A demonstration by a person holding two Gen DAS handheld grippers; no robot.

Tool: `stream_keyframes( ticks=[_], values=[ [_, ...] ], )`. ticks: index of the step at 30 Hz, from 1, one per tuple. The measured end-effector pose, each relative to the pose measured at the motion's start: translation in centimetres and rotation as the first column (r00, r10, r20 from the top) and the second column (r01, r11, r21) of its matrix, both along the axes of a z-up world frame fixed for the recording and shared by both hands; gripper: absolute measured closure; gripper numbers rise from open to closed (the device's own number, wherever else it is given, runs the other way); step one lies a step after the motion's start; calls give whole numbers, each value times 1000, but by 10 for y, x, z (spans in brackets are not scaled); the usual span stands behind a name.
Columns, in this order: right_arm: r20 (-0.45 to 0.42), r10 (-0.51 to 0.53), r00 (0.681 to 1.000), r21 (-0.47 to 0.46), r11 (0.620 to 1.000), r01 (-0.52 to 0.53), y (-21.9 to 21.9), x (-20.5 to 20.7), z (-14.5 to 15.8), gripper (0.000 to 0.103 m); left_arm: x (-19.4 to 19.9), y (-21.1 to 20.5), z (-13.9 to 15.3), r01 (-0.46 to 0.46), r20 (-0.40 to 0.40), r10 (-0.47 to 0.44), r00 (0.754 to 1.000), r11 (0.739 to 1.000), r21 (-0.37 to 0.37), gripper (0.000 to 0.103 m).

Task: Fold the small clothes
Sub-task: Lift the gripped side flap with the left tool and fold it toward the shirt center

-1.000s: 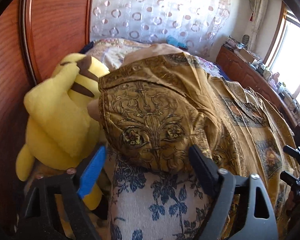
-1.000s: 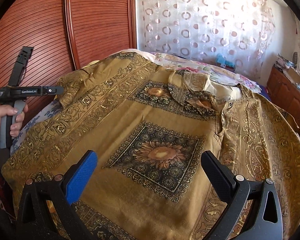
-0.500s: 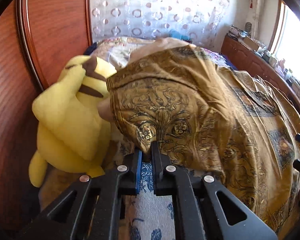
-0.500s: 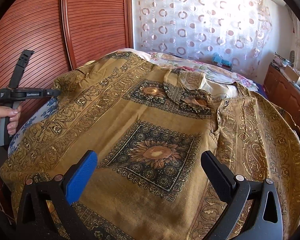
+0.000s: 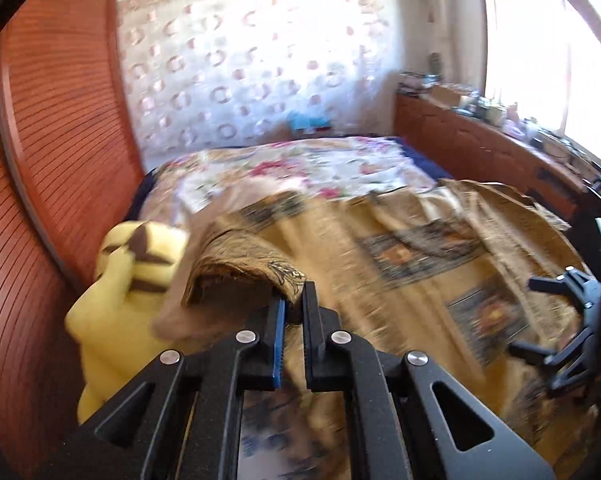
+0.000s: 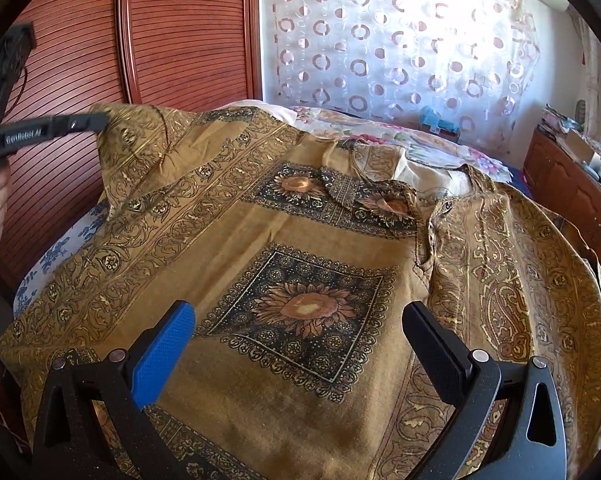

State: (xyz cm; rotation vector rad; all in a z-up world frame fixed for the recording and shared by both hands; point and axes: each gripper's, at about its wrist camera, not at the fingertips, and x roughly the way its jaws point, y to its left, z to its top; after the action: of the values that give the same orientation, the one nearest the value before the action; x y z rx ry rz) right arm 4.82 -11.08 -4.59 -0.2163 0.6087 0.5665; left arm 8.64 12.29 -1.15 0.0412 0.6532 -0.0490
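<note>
while the mustard patterned shirt (image 6: 300, 280) is lying spread face-up over the bed (image 5: 300, 160), its left sleeve edge is being pinched between the nearly closed fingers of the left gripper (image 5: 294, 304) and is hanging lifted clear of the blue-flowered sheet (image 6: 56, 252); the right gripper (image 6: 300, 332) is hovering over the hem end with its fingers wide apart and gripping nothing; the cloth is looking thin, soft and light, probably a woven cotton, since it is draping in loose folds from the single pinch and sagging on both sides of it; it is likely to be limp rather than slippery, so a small bite of fabric should be holding, though only one layer may be coming up if the pinch is shallow; the collar (image 6: 428, 200) and button placket are looking like the only stiffer parts, so i am judging the sensible grips to be at the sleeve cuff and the hem corner on the same side, letting that side be carried over toward the middle in one piece; the yellow plush toy (image 5: 128, 300) is sitting just beside the lifted sleeve against the wooden wardrobe door (image 5: 40, 200), and the sleeve may be brushing it; the left view is blurring, so the exact depth of the pinch is not showing.
</note>
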Motion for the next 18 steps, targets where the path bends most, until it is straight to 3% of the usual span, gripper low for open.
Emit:
stream_keyframes(
  ticks=[4,6,10,13,15,18],
  values=[
    [13,-12,1000,-5,1000,12,-7,-5,0,0,4,-37,0,72,-3,-72,997,997,-3,94],
    [10,-20,1000,9,1000,20,-13,-8,2,0,-3,-48,-1,119,-4,-119,993,993,-24,85],
    [11,-37,999,41,998,37,-25,-10,7,0,-21,-52,-5,153,-6,-154,988,987,-55,77],
    [12,-48,999,54,997,47,-29,-9,10,0,-35,-45,-3,151,13,-150,989,985,-81,57],
    [10,-45,999,59,997,45,-31,-8,11,0,-43,-40,-3,130,22,-128,992,987,-90,37],
    [9,-26,1000,69,997,25,-32,-7,14,0,-51,-33,-4,86,40,-84,996,993,-77,33]
  ],
)
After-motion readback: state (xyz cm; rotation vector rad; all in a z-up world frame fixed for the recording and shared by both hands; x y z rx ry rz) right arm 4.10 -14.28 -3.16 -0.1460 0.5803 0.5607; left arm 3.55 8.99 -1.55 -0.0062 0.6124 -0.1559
